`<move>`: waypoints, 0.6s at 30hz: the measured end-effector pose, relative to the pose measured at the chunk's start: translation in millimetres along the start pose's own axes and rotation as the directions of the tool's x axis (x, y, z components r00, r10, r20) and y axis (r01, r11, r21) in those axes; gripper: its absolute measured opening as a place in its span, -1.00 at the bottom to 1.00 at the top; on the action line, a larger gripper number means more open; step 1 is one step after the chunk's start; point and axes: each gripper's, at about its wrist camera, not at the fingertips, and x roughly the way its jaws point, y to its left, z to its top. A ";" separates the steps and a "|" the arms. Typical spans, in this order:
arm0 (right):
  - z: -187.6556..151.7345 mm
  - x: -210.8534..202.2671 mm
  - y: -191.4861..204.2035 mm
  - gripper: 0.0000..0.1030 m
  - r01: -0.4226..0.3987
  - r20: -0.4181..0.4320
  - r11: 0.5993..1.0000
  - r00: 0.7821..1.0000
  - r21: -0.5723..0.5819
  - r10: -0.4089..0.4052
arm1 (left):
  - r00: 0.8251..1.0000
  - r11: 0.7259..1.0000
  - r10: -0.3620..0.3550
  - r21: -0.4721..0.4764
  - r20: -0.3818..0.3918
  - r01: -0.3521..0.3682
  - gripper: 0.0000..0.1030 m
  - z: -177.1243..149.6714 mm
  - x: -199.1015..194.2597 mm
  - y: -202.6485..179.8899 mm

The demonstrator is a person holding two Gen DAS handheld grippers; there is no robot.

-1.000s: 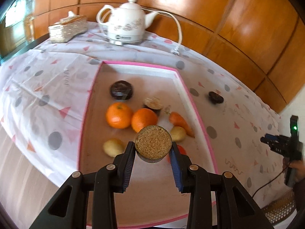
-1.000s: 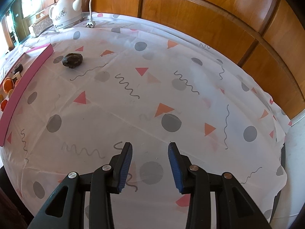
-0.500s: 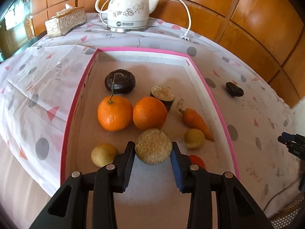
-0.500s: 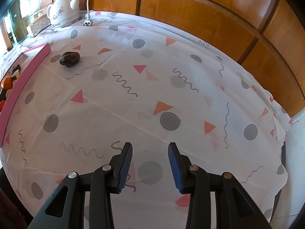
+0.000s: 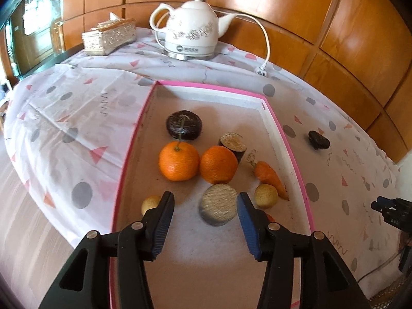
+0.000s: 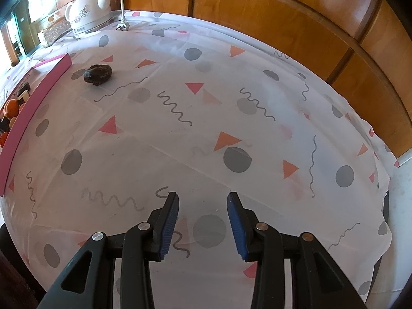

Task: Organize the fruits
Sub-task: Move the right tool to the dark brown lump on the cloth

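Over the pink-rimmed tray (image 5: 288,152), our left gripper (image 5: 204,203) is letting go: its jaws are opening, and the round brown piece (image 5: 218,204) sits between them, clear of the left pad and hard up against or just off the right one, blurred enough that we judge it to be dropping or just landing on the tray floor. It lies near the tray's front end, just in front of the two oranges (image 5: 179,161), with a small yellow fruit (image 5: 266,195) and the carrot (image 5: 269,176) to its right. To finish this release well, we should keep spreading the jaws until both pads stand free, then lift straight away so the right pad does not roll the piece. Our right gripper (image 6: 203,217) hangs empty, jaws apart, above the patterned tablecloth (image 6: 231,103). One dark fruit (image 6: 97,74) lies outside the tray, just past its right rim, probably our next pick.
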 end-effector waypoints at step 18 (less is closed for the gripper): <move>-0.3 7.3 19.8 -0.24 -0.029 -0.019 0.999 0.999 -0.035 0.028 | 0.996 0.999 0.043 0.003 0.076 -0.044 0.01 -6.8 -26.5 13.8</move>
